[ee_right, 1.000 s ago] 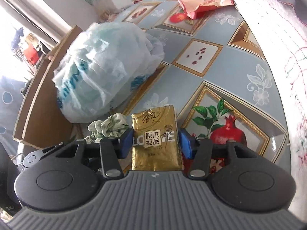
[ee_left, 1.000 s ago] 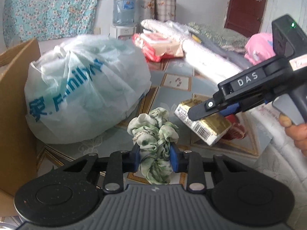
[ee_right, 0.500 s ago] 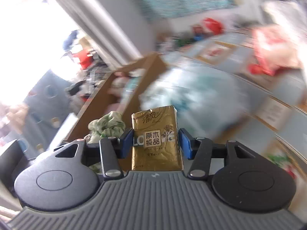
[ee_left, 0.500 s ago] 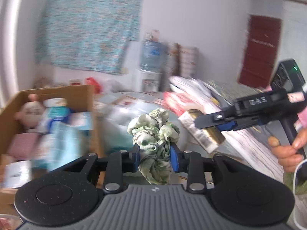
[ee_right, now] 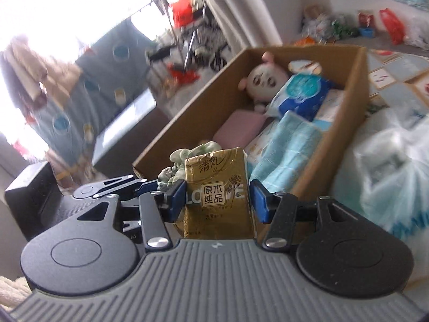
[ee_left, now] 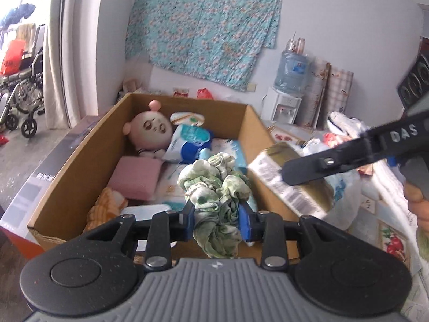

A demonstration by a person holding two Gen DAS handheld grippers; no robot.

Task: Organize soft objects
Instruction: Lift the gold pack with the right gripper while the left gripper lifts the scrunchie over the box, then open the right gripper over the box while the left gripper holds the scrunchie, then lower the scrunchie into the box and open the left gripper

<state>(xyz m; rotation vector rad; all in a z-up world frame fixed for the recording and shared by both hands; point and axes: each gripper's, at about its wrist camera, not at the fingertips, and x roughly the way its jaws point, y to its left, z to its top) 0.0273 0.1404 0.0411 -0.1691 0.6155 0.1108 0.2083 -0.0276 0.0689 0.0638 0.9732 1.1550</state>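
**Cloth and tissue pack held over the open carton**

Left wrist view: a brown cardboard box [ee_left: 80, 166] of soft goods sits below a floral turquoise wall cloth [ee_left: 209, 24]. The left gripper [ee_left: 216, 218] is clamped on a crumpled green-white cloth [ee_left: 214, 187] above the box.

Right wrist view: the right gripper [ee_right: 218, 201] pinches a glossy gold tissue pack [ee_right: 217, 193] near the box's corner; a patterned blue tablecloth [ee_right: 396, 72] lies beyond.

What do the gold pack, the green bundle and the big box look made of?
Gold pack: glossy plastic film, crinkled at its top, likely tissues. Green bundle: soft woven cloth, matte, bunched in folds. Box: plain brown cardboard, matte, with a frayed front edge.
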